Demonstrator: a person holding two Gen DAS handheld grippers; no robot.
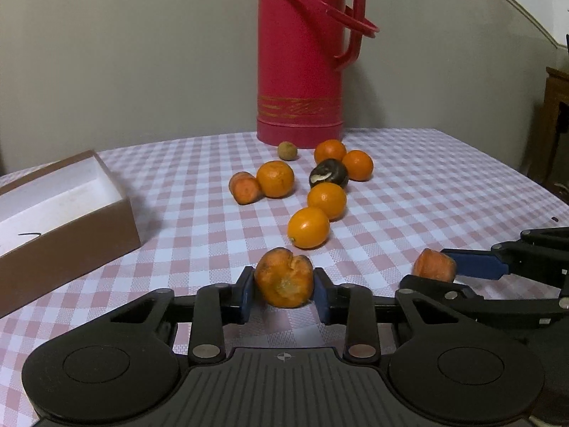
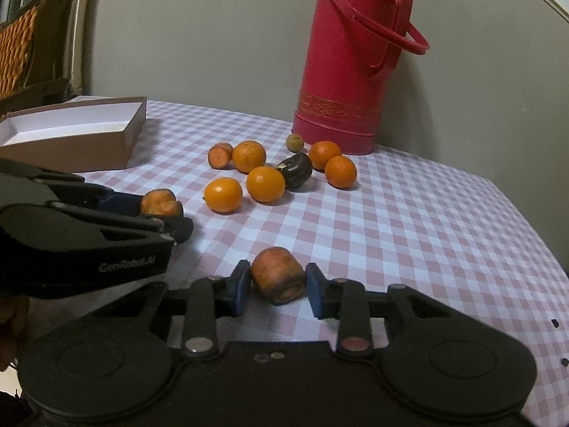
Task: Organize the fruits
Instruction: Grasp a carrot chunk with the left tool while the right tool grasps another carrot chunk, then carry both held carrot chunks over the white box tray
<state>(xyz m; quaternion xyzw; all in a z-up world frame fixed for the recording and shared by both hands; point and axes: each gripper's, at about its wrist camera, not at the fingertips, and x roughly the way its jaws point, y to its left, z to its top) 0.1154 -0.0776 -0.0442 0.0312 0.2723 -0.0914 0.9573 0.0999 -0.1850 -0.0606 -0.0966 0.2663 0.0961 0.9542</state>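
Observation:
My left gripper [image 1: 284, 293] is shut on a stubby carrot piece [image 1: 284, 281] low over the checked tablecloth; its blue pads press both sides. My right gripper [image 2: 277, 286] is likewise shut on a second, shorter carrot piece [image 2: 279, 279]. Each gripper shows in the other's view: the right gripper [image 1: 434, 270] at the right edge, the left gripper [image 2: 163, 213] at the left. Beyond them lie several oranges [image 1: 308, 227], a third carrot piece [image 1: 244, 188], a dark fruit [image 1: 329, 174] and a small brownish fruit [image 1: 287, 150].
A brown cardboard box [image 1: 71, 235] with a white inside sits open at the left. A tall red thermos flask [image 1: 302, 57] stands at the back against the wall. The table's edge [image 2: 533, 235] runs down the right. A wicker chair [image 2: 21, 42] is far left.

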